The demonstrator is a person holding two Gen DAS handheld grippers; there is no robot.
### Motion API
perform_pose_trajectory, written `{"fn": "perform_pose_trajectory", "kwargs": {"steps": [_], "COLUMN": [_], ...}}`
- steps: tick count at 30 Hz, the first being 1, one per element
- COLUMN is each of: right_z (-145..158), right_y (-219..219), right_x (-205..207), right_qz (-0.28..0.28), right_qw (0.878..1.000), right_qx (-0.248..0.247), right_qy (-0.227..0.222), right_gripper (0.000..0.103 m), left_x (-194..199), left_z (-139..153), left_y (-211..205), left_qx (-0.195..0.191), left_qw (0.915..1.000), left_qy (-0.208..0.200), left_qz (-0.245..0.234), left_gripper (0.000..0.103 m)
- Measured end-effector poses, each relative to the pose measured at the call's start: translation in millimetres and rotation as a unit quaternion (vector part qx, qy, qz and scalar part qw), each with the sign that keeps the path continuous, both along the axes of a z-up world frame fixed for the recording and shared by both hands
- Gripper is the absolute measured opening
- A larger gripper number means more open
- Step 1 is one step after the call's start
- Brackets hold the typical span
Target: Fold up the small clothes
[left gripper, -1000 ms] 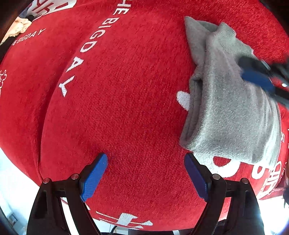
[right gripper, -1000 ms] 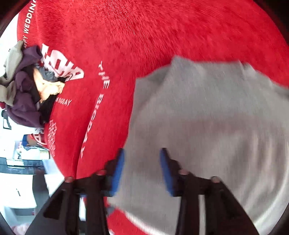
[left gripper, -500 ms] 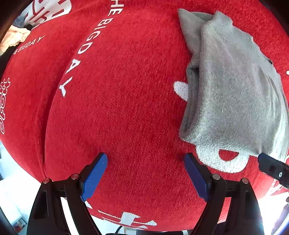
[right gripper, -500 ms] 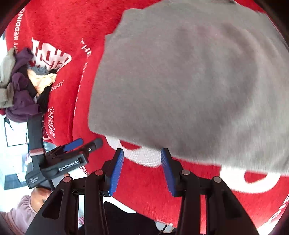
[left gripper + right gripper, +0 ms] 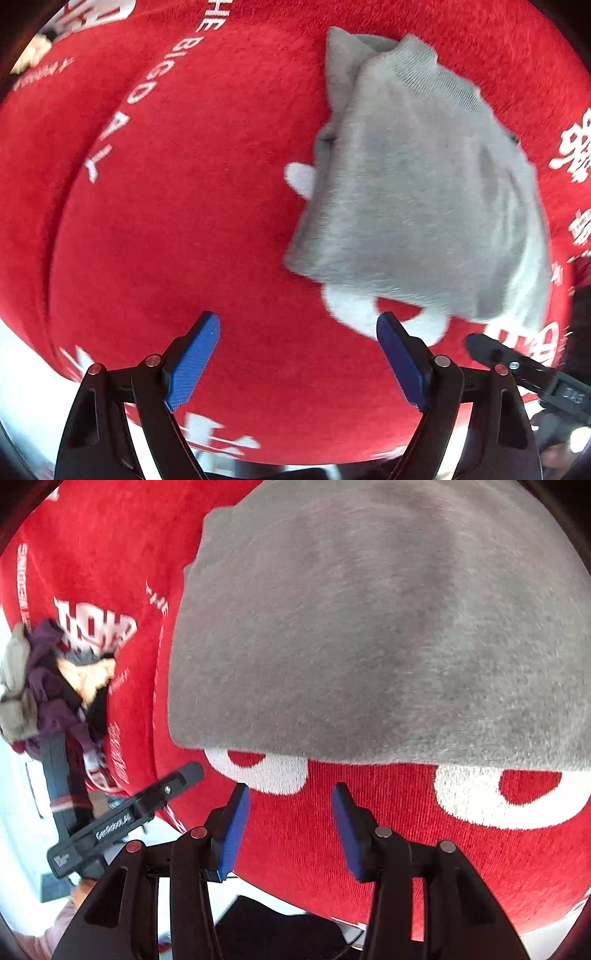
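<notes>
A folded grey garment [image 5: 417, 192] lies on the red printed cloth [image 5: 177, 229]. In the left wrist view it sits up and to the right of my left gripper [image 5: 297, 325], which is open wide over bare cloth with nothing between its fingers. In the right wrist view the grey garment [image 5: 369, 627] fills the upper half. My right gripper [image 5: 290, 794] hovers just short of its near edge. Its jaws are opening and nothing is between them.
A pile of unfolded clothes [image 5: 48, 686] in purple, beige and tan lies at the far left of the red cloth [image 5: 369, 834]. The left gripper's black body [image 5: 125, 823] shows at the lower left, with a hand and sleeve below it. The cloth's near edge runs just beneath both grippers.
My right gripper has drawn back off the grey garment to its near edge, rolling as it went. The garment now lies flat and free. The left gripper has shifted slightly, still open.
</notes>
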State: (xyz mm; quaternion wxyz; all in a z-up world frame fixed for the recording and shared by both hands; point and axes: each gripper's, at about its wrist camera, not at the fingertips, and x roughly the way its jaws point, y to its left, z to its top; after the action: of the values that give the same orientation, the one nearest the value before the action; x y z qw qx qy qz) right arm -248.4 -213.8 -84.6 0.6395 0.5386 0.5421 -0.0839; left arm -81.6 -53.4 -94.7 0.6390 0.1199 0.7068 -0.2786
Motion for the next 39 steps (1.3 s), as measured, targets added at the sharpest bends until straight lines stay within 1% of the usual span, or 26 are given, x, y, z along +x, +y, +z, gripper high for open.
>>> {"fn": "perform_pose_trajectory", "kwargs": {"steps": [2,4,5,7,9,10,12,13,14,16,18,19,20,22,23,25,26,28,31,33,36,38,39], "right_z": [-4.3,-10.8,-14.2,-23.5,-32.6,-37.9,-47.6,-50.3,-52.6,-55.3,-56.1,-55.1,-52.6,-45.9,-40.7,-31.4,-28.5,-22.1,-22.1,-25.3,-30.9,-32.0,-32.1], "right_y": [-6.3,-11.1,-13.0,-16.7,-18.5,-19.2,-19.9,-19.7,-20.0,-21.5,-23.0,-23.7,-25.0,-32.2,-34.1,-36.9,-36.6,-38.1,-37.6,-36.9,-33.3,-30.8,-29.5], "right_x": [-7.5,-15.8,-19.3,-28.4,-36.7,-41.4,-48.0,-48.8,-48.9,-46.6,-41.1,-37.5,-33.6,-29.8,-27.4,-23.5,-22.5,-19.7,-16.2,-13.1,-14.3,-13.7,-13.4], "right_qz": [-0.033,-0.065,-0.082,-0.125,-0.168,-0.195,-0.246,-0.26,-0.274,-0.286,-0.286,-0.283,-0.274,-0.253,-0.241,-0.217,-0.206,-0.184,-0.167,-0.166,-0.156,-0.142,-0.133], "right_qw": [0.999,0.997,0.995,0.988,0.978,0.971,0.953,0.948,0.942,0.937,0.936,0.936,0.939,0.945,0.948,0.955,0.958,0.964,0.968,0.969,0.972,0.975,0.977], "right_qx": [0.021,0.043,0.055,0.083,0.109,0.126,0.16,0.168,0.175,0.181,0.181,0.179,0.174,0.164,0.158,0.144,0.138,0.126,0.119,0.122,0.123,0.12,0.119], "right_qy": [-0.014,-0.025,-0.03,-0.043,-0.051,-0.06,-0.076,-0.08,-0.085,-0.093,-0.1,-0.106,-0.112,-0.124,-0.131,-0.14,-0.142,-0.145,-0.142,-0.138,-0.126,-0.119,-0.115], "right_gripper": [0.053,0.054,0.054,0.054,0.054,0.054,0.054,0.054,0.054,0.054,0.053,0.044,0.029,0.018,0.015,0.014,0.014,0.014,0.014,0.014,0.014,0.014,0.014], "left_x": [0.6,0.4,-0.6,-0.1,-0.4,-1.5,-1.0,-1.0,-2.6,-3.7,-1.9,-2.5,-2.6,-3.5,-3.2,-0.2,1.9,6.5,9.9,9.9,4.8,2.7,3.4], "left_z": [-0.4,-3.4,-5.0,-7.0,-12.0,-14.0,-17.1,-14.3,-14.8,-15.8,-23.0,-24.7,-24.8,-26.7,-27.1,-28.8,-29.7,-25.8,-19.3,-18.8,-18.9,-18.6,-19.4], "left_y": [0.7,0.2,0.0,2.0,-0.2,-0.9,-2.4,5.2,3.3,-3.0,-14.0,-19.7,-21.1,-30.3,-33.8,-44.1,-48.9,-56.4,-69.5,-78.9,-88.4,-91.8,-92.2], "left_qx": [-0.027,-0.052,-0.07,-0.092,-0.115,-0.124,-0.133,-0.137,-0.144,-0.156,-0.165,-0.168,-0.172,-0.183,-0.189,-0.194,-0.191,-0.188,-0.183,-0.17,-0.155,-0.147,-0.148], "left_qw": [0.999,0.9961,0.9929,0.9881,0.9812,0.9778,0.9739,0.9726,0.9703,0.9656,0.9609,0.9588,0.9568,0.9537,0.9528,0.9529,0.9546,0.9595,0.9684,0.9759,0.9833,0.9861,0.9858], "left_qy": [0.029,0.057,0.077,0.099,0.125,0.135,0.147,0.15,0.154,0.165,0.176,0.181,0.185,0.187,0.185,0.173,0.165,0.14,0.097,0.063,0.032,0.026,0.029], "left_qz": [0.023,0.044,0.058,0.074,0.092,0.1,0.111,0.113,0.118,0.127,0.136,0.141,0.144,0.148,0.15,0.156,0.159,0.156,0.139,0.121,0.09,0.073,0.075], "left_gripper": [0.088,0.088,0.088,0.088,0.088,0.088,0.088,0.088,0.088,0.088,0.088,0.088,0.088,0.088,0.088,0.088,0.088,0.088,0.088,0.088,0.088,0.088,0.088]}}
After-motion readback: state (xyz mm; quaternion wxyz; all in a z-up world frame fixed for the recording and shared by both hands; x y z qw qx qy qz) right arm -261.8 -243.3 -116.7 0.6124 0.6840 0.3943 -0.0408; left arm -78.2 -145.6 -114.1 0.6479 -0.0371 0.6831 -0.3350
